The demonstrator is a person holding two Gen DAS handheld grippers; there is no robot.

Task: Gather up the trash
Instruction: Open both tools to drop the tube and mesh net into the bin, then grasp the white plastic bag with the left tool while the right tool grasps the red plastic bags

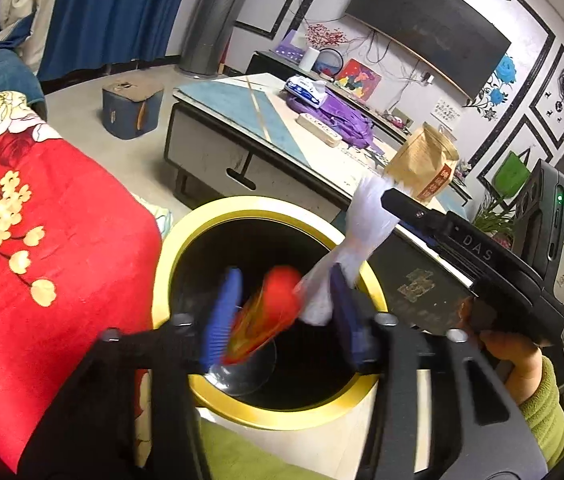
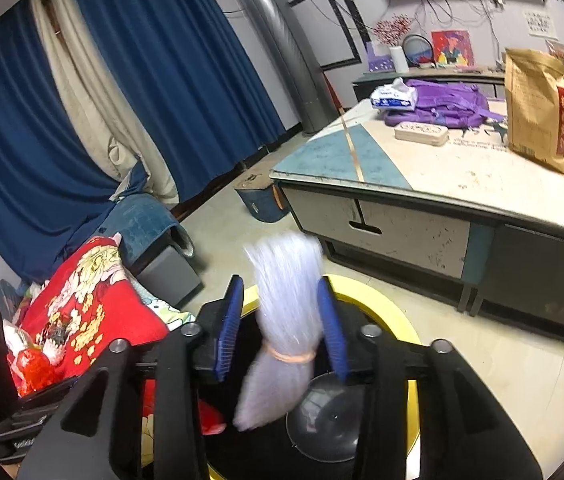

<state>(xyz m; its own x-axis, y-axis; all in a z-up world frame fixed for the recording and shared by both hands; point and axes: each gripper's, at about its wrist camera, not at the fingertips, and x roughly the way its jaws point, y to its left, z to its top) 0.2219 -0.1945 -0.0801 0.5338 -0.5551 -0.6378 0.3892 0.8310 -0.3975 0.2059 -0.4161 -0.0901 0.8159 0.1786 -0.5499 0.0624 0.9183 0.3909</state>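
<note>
Trash: I see a red wrapper, blurred, between my left claw's blue pads over the bin mouth, and a white bundle tied with a rubber band between my right claw's pads
Left claw: partly spread; the wrapper lies against the left pad, and I cannot tell if that pad presses it; the other pad is clear of it
Right claw: partly spread, gaps on both sides of the bundle, so nothing grips it
Bin: round, yellow rim, black inside; a clear domed lid lies inside near the rim's near edge
Bin edges: my left pads hang inside the rim's circle; the bundle's lower end dips past the rim in the right view
Left side: red floral blanket comes right up to the rim, little room there
Far side: counter edge stands just beyond the bin, with a brown bag upright near that edge
Open room: bare floor between blanket and counter
Person: a hand in a green sleeve holds the right claw's handle
</note>
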